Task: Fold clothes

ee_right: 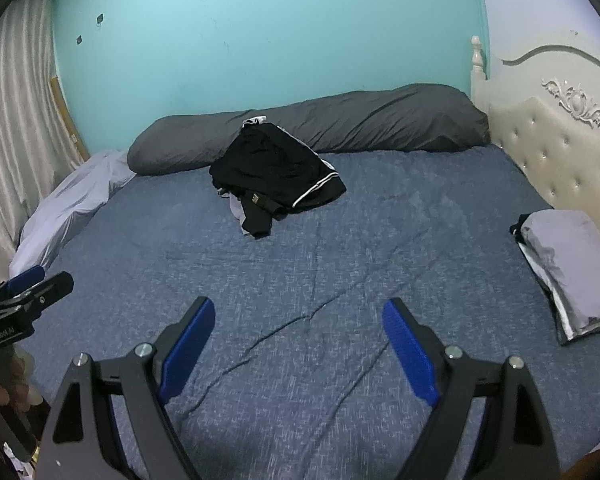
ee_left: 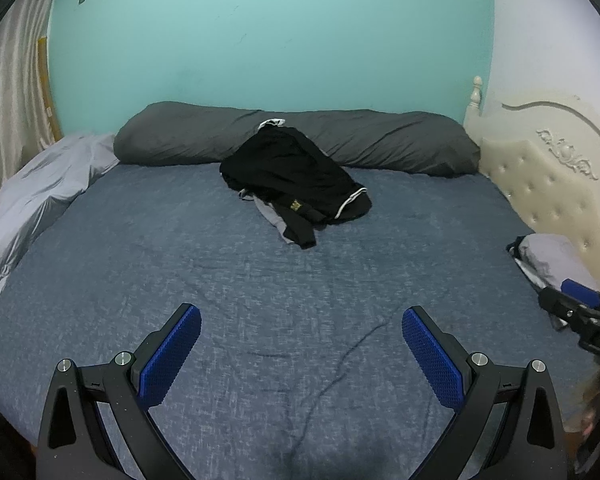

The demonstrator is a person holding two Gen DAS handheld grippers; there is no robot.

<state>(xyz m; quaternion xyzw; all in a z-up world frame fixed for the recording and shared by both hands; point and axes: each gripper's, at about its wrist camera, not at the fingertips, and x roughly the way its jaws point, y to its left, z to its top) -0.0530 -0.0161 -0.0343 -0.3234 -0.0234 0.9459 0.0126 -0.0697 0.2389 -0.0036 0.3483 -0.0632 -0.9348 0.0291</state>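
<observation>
- Left wrist view: the left claw (ee_left: 301, 354) hangs over the near part of the bed (ee_left: 140, 264), its blue pads wide apart with nothing between them.
- A crumpled black pile of clothes (ee_left: 296, 178) lies at the far middle of the bed, against the grey bolster (ee_left: 400, 140); it looks not yet folded.
- Right wrist view: the right claw (ee_right: 299, 350) is likewise spread and empty over the near sheet, well apart from the pile.
- At the right edge, near the headboard (ee_right: 548, 152), a folded grey stack (ee_right: 568, 268) sits neatly; by my judgement part of the work is done and the black pile is left.
</observation>
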